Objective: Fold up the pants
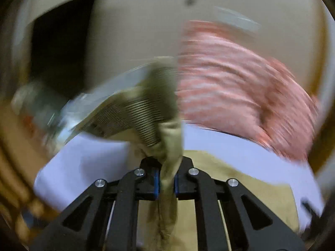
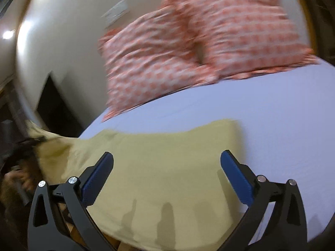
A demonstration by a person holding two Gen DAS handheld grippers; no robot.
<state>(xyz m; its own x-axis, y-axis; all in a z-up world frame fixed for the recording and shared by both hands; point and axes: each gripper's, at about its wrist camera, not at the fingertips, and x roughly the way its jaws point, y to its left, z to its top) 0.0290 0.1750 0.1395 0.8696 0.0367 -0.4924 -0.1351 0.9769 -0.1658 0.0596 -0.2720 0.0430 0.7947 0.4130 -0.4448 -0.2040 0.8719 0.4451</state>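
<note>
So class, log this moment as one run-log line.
left gripper: shut on pants | right gripper: open above pants | pants: partly flat on bed sheet | pillows: beyond

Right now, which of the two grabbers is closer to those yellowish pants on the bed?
Left. The left gripper is shut on a bunch of the pants, touching them. The right gripper hangs open above the flat part, with no cloth between its fingers.

Pillows (image 1: pixel 240 83) motion-blurred; pants (image 2: pixel 159 167) cut off below.
</note>
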